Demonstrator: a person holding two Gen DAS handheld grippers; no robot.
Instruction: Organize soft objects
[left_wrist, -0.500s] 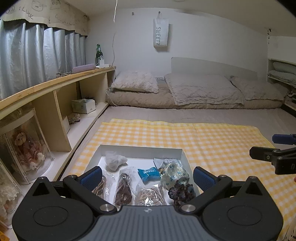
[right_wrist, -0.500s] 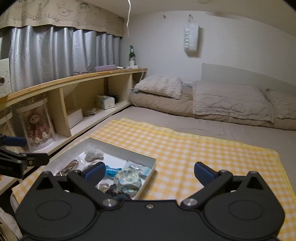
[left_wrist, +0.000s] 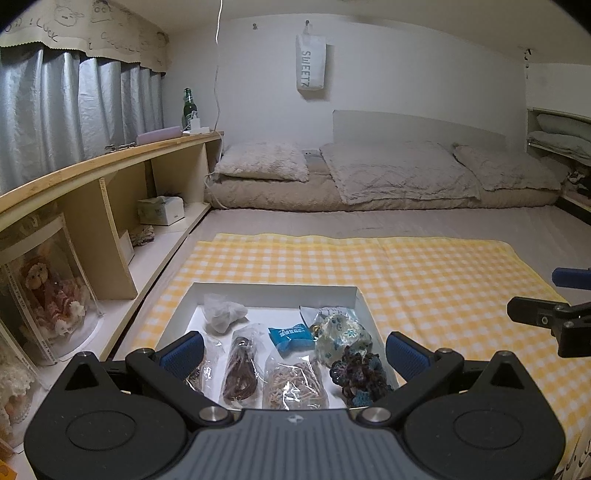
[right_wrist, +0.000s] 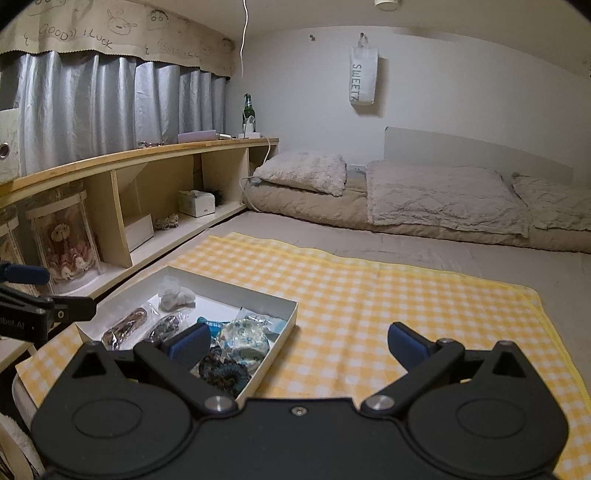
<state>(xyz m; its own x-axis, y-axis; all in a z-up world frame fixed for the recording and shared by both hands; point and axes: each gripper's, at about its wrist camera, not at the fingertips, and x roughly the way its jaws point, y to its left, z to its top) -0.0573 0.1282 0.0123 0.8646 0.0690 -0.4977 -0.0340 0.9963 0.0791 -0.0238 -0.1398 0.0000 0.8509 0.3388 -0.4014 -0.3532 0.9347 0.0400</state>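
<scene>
A shallow white box lies on a yellow checked cloth. In it lie a white crumpled bundle, a blue packet, a bagged floral piece, a dark crocheted piece and several bagged cords. My left gripper is open and empty, hovering over the box's near edge. My right gripper is open and empty, above the box's right wall and the cloth.
A low wooden shelf runs along the left, with dolls in clear cases and a tissue box. A mattress with pillows lies at the back. The right gripper's fingers show at the left view's right edge.
Almost nothing has changed. Both grippers stay open and hover in nearly the same place; the box's contents have not moved.
</scene>
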